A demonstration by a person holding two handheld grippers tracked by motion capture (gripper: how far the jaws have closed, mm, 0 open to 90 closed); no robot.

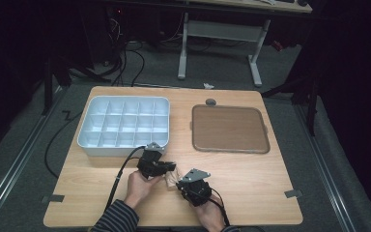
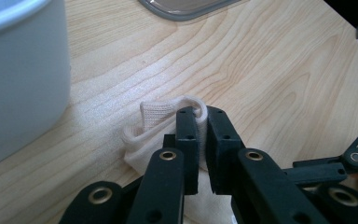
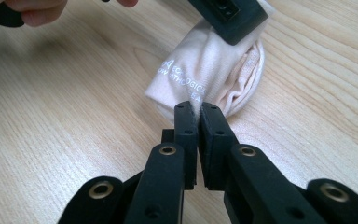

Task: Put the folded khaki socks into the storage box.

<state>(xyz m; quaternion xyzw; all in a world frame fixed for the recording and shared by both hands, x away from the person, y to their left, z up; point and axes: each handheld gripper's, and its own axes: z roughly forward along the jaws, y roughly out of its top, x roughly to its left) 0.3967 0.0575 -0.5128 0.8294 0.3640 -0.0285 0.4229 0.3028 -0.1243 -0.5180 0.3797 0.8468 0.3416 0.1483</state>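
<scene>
Cloth (image 3: 205, 70) beside empty compartment tray (image 1: 124, 126)

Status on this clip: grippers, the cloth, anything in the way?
Left gripper shut on cloth. Right gripper shut on its other edge. Cloth bunched on the table. Divided box and tray well apart.

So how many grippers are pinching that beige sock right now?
2. The left gripper is clamped on the beige sock's folded cuff end; the right gripper pinches its opposite edge, near the table's front.
</scene>
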